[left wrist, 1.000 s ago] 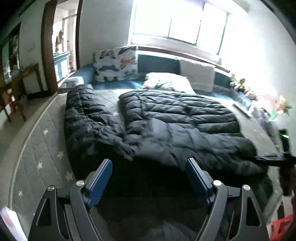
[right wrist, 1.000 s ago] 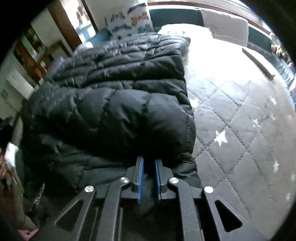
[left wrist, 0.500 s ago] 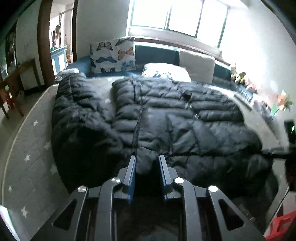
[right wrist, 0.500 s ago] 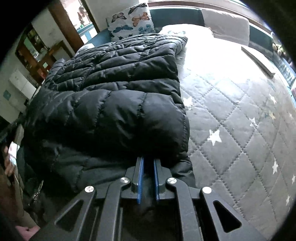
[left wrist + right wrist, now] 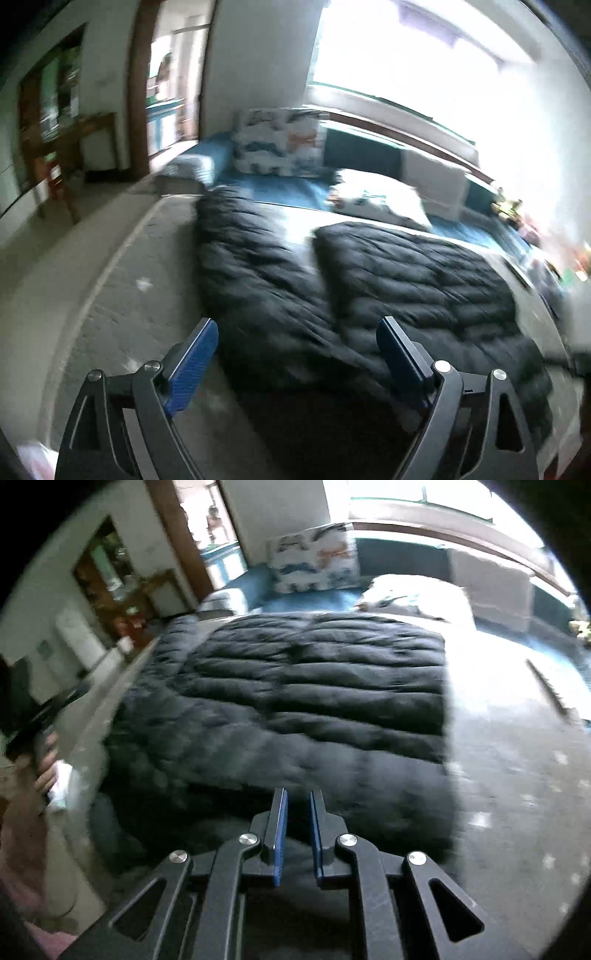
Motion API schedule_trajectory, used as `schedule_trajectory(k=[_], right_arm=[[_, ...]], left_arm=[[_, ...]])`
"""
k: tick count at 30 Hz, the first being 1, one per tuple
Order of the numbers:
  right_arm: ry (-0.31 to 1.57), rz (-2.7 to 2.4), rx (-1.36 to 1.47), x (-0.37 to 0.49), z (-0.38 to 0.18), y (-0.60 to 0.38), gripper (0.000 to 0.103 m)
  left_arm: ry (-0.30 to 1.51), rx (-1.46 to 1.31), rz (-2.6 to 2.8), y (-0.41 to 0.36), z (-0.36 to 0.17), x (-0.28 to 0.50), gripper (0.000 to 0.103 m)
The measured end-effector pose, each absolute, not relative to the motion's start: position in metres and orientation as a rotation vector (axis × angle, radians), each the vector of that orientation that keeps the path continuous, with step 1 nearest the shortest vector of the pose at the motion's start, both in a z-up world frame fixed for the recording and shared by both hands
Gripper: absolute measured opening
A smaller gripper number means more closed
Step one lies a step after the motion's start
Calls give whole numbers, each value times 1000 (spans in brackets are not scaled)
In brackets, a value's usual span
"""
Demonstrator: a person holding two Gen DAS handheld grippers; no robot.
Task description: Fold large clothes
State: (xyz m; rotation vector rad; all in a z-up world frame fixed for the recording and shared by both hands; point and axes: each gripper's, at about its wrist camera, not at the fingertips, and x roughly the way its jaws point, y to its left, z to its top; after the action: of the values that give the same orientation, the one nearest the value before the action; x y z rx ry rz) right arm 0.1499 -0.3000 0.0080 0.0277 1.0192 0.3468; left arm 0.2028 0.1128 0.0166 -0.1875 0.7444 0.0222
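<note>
Now the left claw has just sprung apart, nothing between its pads, clear of the black puffer jacket spread across the bed; the right claw looks pinched together, possibly gripping its hem.

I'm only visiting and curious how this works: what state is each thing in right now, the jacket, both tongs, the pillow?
Black puffer jacket: lying spread on the bed.
Left tongs: open, jaws have just been opening, nothing between them.
Right tongs: shut at the jacket's near edge; grip on fabric unclear.
Butterfly pillow: upright at the bed's far end.
</note>
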Motion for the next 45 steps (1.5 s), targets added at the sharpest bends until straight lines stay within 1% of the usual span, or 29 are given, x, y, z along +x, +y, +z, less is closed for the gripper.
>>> schedule_trajectory(k=[3,7,12,17,18,20,22,23,24,25,26,27,28,30,32,35,39,44,45], right_arm=[[1097,368,-3,164,-21,-284,14],[1209,339,-4,176,-62,-282,14],[1224,358,43,182,-70,-288,14],[1231,367,39,180,-69,-288,14],[1229,367,36,181,-70,-287,14],[1225,366,36,182,-71,-286,15],[1222,366,37,182,-71,-287,15],[1222,366,38,182,-71,-287,15],[1222,368,38,183,-71,-287,15],[1221,369,39,183,-71,-288,15],[1220,369,42,183,-71,-288,15],[1218,369,45,183,-72,-289,15],[1217,368,46,182,-71,-290,15],[1216,364,40,181,-71,-289,15],[1219,354,23,181,-68,-287,15],[1183,323,-32,180,-55,-278,14],[1086,390,-75,173,-36,-256,14],[1174,404,-152,183,-65,-232,15],[1174,400,-147,183,-64,-233,15]], left_arm=[[782,-218,82,150,8,242,94],[839,-312,124,204,-17,297,94],[892,-488,132,258,-55,359,94],[949,-560,114,277,-91,405,94],[955,-576,120,280,-98,413,92],[936,-575,108,284,-104,423,92],[929,-567,75,284,-106,431,82],[929,-564,66,282,-107,434,70],[932,-567,50,281,-109,439,55],[933,-569,50,280,-109,441,52],[928,-567,54,278,-109,442,46],[921,-560,61,275,-107,441,34],[913,-555,72,272,-104,439,30],[888,-563,88,269,-94,433,14],[842,-568,96,270,-73,425,13],[737,-533,107,268,-24,402,11],[558,-429,94,252,59,355,11],[427,-351,28,210,131,296,11],[405,-329,14,199,143,284,11]])
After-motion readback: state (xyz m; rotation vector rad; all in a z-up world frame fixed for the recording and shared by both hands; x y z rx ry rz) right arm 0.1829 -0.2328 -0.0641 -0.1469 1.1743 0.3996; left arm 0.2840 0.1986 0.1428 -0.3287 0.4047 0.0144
